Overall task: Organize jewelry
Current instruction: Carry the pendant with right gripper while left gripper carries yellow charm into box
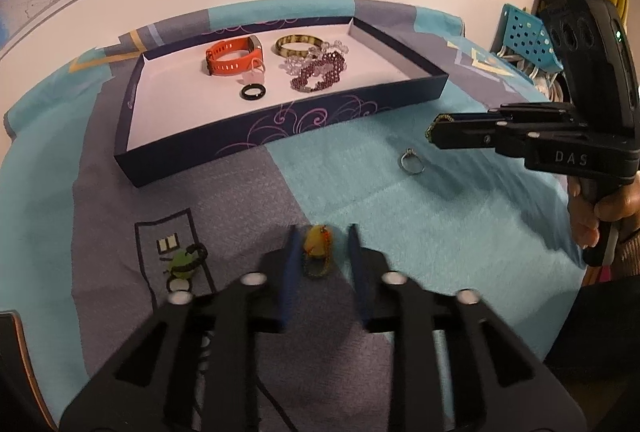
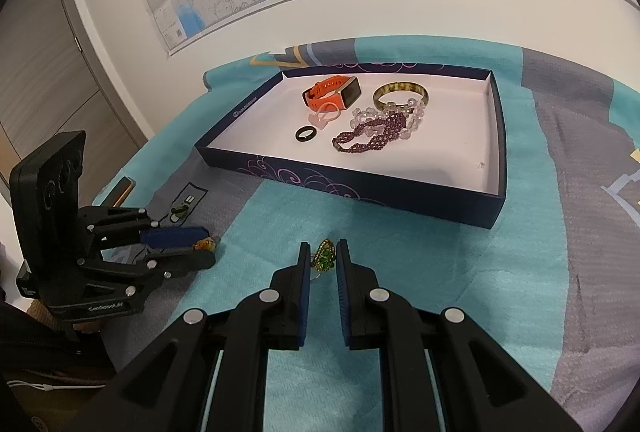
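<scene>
The tray (image 2: pixel 498 168) sits at the far side of the cloth (image 2: pixel 440 264), long side toward both grippers, so either one can reach over its low wall. It already holds the orange watch (image 2: pixel 332 94), a bangle (image 2: pixel 400 92), a purple bead string (image 2: pixel 372 136), clear beads (image 2: pixel 416 112), a black ring (image 2: pixel 306 133) and a pale pink ring (image 2: pixel 323 116), all grouped toward the back and middle. That leaves bare floor at the near wall and the right end for more pieces.

The right gripper (image 2: pixel 323 256) is closed narrow on a green-stoned ring (image 2: pixel 323 258), pinched near the tips between its blue pads. In the left view it is off the cloth, with the gold edge of the ring just showing at the tip (likely lifted for carrying to the tray).

The left gripper (image 1: pixel 320 252) is low over the cloth with its jaws wide on either side of a yellow pendant (image 1: pixel 316 246) with a fine chain. The fingers (image 1: pixel 291 252) do not appear to touch it, so I judge this a grasp being lined up, not made. The loose chain may slip out if only the stone is pinched.

A silver ring (image 1: pixel 411 162) lies on the cloth between the tray and the right gripper, and a green charm (image 1: pixel 182 266) lies left of the left gripper. Both wait to be picked.
</scene>
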Demonstrator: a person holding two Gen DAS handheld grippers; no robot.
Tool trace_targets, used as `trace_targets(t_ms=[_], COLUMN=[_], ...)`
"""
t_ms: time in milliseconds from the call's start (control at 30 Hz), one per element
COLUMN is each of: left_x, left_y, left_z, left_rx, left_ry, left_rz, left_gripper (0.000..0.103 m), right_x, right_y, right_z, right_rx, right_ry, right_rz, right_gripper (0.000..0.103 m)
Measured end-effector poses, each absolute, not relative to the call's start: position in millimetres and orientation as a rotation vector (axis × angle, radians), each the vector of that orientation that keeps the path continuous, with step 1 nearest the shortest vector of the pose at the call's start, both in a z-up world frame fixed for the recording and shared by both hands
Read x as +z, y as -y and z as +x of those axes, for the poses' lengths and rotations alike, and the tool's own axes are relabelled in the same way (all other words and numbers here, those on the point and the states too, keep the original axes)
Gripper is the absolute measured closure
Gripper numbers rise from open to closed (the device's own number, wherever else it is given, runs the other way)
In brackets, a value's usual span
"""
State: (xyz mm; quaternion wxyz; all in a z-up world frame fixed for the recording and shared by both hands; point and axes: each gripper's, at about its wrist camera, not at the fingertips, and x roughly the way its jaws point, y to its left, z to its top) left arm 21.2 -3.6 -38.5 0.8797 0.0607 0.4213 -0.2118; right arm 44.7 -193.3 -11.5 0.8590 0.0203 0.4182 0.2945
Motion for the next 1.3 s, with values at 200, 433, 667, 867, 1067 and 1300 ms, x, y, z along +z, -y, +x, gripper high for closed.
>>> trace_targets(t_ms=[200,433,667,867,1067,1300], left_x=[-37.6,-28.6,-8.4,4.4,11.7,15.2], left_y=[4.8,-0.2,-2.7,-4.3,-5.5,-5.0], left_z=[17.3,20.3,29.3,43.3,56.4,67.5], left_rx=[-0.434,-0.430,-0.424,-0.400,-0.386,-0.377], left_ry=[-0.868,-0.848,-0.791,-0.755,-0.739,-0.728], left_rz=[0.134,0.101,0.082,0.079,0.069,0.071], left_gripper=[0.086,0.086,0.086,0.086,0.086,0.086], right_x=[-11.3,-5.2,6.2,13.5,17.2,18.7], right_y=[192.3,191.4,188.2,184.1,181.8,179.8], right_z=[45.4,47.2,53.8,65.2,76.9,87.7], right_rx=[0.621,0.623,0.622,0.619,0.623,0.614], right_ry=[-0.876,-0.858,-0.824,-0.801,-0.789,-0.782], right_rz=[0.042,0.040,0.028,0.011,0.014,0.008], right_gripper=[0.092,0.092,0.092,0.092,0.092,0.092])
